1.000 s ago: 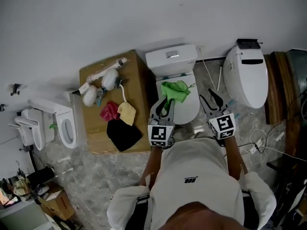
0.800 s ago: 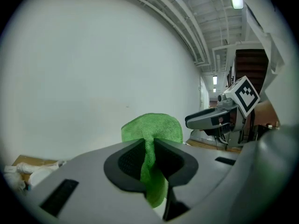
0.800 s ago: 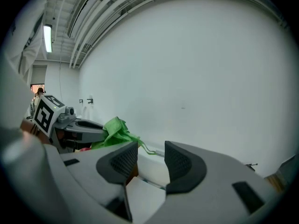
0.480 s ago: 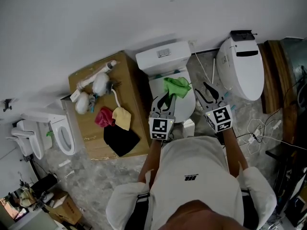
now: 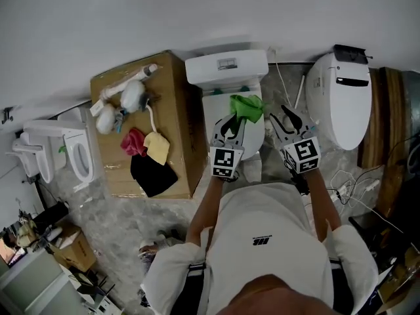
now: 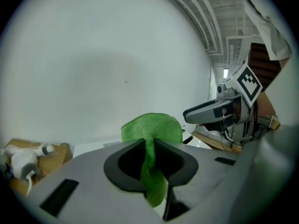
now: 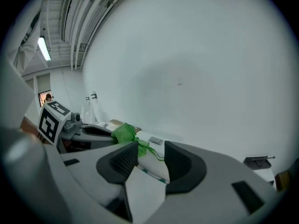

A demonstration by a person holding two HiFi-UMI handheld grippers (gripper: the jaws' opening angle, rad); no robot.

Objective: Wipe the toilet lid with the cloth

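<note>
Left gripper point(image 6: 150, 158) jaws pinched tight on the green cloth point(image 5: 248, 107), a fold hanging through the gap. Cloth sits upper centre of the head view, over the right rear part of the toilet lid point(image 5: 211, 105), just below the tank point(image 5: 226, 67). A second ago it lay nearer the lid's centre. Right gripper point(image 5: 287, 118) jaws apart, holding nothing, now closer beside the cloth than before.
</note>
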